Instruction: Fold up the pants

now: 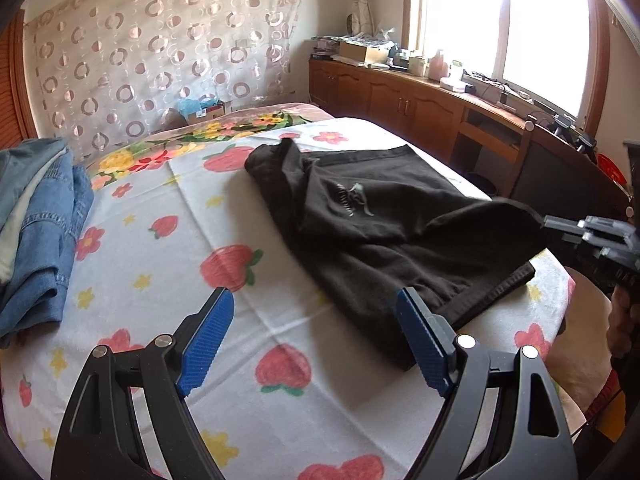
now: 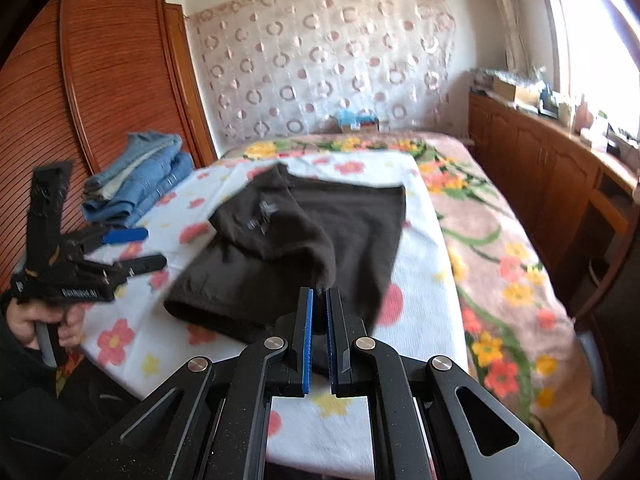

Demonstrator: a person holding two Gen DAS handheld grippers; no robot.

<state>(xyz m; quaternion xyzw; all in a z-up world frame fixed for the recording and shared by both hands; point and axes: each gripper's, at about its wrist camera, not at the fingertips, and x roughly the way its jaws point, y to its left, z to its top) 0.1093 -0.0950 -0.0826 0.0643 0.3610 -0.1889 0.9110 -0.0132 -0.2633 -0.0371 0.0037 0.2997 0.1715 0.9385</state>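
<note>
Black soft fabric pants (image 2: 304, 232) mid-frame partly folded, right claw (image 2: 319, 300) clamped on lifted edge, left claw (image 1: 316, 336) open and empty, fold unfinished.

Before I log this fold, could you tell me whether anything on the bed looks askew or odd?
Only the black pants: their far corner bunches up instead of lying flat, and the right claw holds one edge lifted. The folded jeans look tidy.
</note>
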